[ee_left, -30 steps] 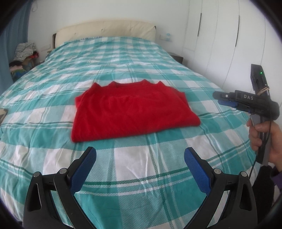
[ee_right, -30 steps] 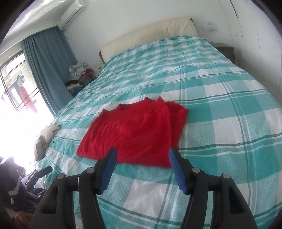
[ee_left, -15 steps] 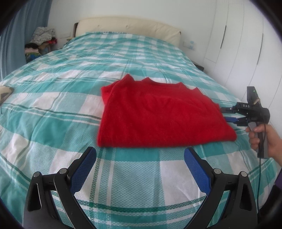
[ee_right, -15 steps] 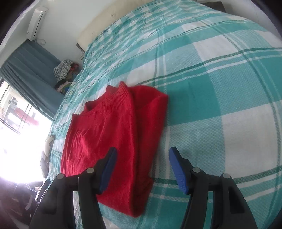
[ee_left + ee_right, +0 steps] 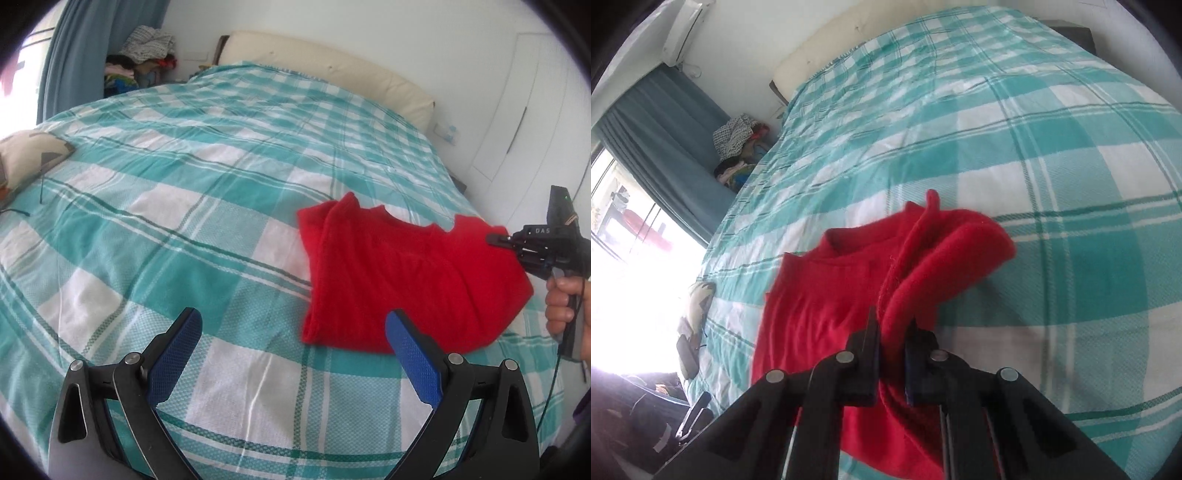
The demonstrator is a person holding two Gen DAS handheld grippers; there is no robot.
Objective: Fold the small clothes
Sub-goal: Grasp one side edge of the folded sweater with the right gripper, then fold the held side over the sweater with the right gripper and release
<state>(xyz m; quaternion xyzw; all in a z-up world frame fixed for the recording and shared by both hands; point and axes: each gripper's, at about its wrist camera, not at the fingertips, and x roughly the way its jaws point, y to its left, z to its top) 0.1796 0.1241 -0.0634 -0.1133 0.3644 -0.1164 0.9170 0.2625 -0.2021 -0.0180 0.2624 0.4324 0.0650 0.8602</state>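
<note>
A red knitted top (image 5: 399,273) lies partly folded on the teal-and-white checked bed (image 5: 207,206), right of middle in the left wrist view. My left gripper (image 5: 293,317) is open above the cover just short of the top's near left corner, with nothing between its blue pads (image 5: 177,350). My right gripper (image 5: 498,240) reaches the top's right edge. In the right wrist view the right gripper (image 5: 892,321) has its jaws closing, pinching a raised fold of the red top (image 5: 820,295) between them.
A patterned cushion (image 5: 29,155) lies at the bed's left edge. A heap of clothes (image 5: 147,48) sits by the blue curtain (image 5: 81,48). The cream headboard (image 5: 332,70) and white wardrobe doors (image 5: 532,92) stand behind. A person's hand (image 5: 561,306) holds the right gripper's handle.
The right gripper moved in onto the top's right edge and closed on it, bunching the cloth up. The left gripper swung left, so the top now sits further right in its view.
</note>
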